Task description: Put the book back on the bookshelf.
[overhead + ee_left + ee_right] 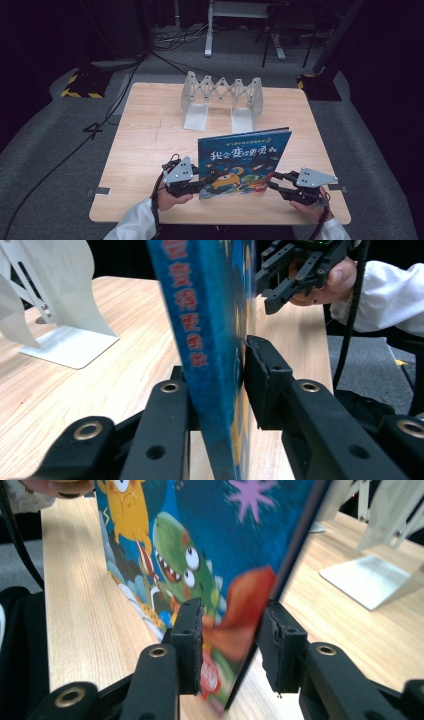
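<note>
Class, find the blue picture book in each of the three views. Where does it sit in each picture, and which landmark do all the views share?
High view: the book stands upright at centre, near the table's front edge.
Left gripper view: its spine edge runs top to bottom at centre.
Right gripper view: its cover spans the upper middle.
Shared landmark: the white folding rack.

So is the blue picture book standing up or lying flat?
Standing upright. The blue picture book rests on its bottom edge on the table, cover facing the person.
</note>
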{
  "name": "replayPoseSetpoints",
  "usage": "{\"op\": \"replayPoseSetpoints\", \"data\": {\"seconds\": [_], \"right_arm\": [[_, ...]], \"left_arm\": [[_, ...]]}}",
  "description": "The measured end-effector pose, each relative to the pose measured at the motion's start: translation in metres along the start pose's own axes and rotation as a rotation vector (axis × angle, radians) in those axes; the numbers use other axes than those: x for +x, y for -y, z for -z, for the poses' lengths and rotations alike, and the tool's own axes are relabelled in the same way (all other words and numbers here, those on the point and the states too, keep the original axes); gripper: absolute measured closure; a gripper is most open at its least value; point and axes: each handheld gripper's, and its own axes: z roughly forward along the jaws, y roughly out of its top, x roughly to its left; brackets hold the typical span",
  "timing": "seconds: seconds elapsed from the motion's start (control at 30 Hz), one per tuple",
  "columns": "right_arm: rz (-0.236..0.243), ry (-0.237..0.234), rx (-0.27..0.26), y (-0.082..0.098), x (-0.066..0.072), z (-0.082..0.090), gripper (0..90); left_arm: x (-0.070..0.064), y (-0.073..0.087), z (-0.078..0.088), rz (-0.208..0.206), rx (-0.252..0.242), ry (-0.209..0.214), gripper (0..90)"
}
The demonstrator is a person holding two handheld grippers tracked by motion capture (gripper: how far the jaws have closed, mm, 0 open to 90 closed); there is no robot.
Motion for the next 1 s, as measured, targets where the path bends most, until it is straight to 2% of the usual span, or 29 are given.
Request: {"op": "replayPoseSetpoints", "data": {"seconds": [0.17,0.23,0.43,0.53,0.63,0.7,0.77,0.9,1.0], "right_arm": [[-0.023,0.046,0.003,0.004,-0.006,0.004,61.1],[-0.038,0.05,-0.005,0.003,-0.008,0.003,58.4],[-0.056,0.079,0.003,-0.003,-0.011,-0.006,44.7],[-0.051,0.074,0.002,-0.006,-0.01,-0.012,45.4],[-0.031,0.051,0.023,-0.008,-0.008,-0.021,46.0],[-0.02,0.037,0.031,-0.01,-0.006,-0.027,51.9],[0.005,0.067,0.043,-0.012,-0.003,-0.032,49.5],[-0.003,0.06,0.044,-0.013,-0.006,-0.035,50.4],[-0.004,0.079,0.039,-0.013,-0.006,-0.036,50.2]], "left_arm": [[-0.001,0.001,0.0,0.0,-0.003,0.016,76.2],[-0.003,0.001,0.0,0.0,-0.006,0.018,76.4],[-0.006,0.0,0.0,-0.009,0.002,0.013,77.3],[-0.006,0.0,0.0,-0.017,0.009,0.004,77.4],[-0.006,0.0,0.0,-0.018,0.008,-0.003,77.2],[-0.007,-0.001,-0.001,-0.016,0.009,-0.011,77.2],[-0.007,-0.001,-0.001,-0.021,0.012,-0.019,77.2],[-0.006,-0.001,-0.001,-0.025,0.015,-0.028,76.9],[-0.006,-0.002,-0.002,-0.027,0.017,-0.044,77.0]]}}
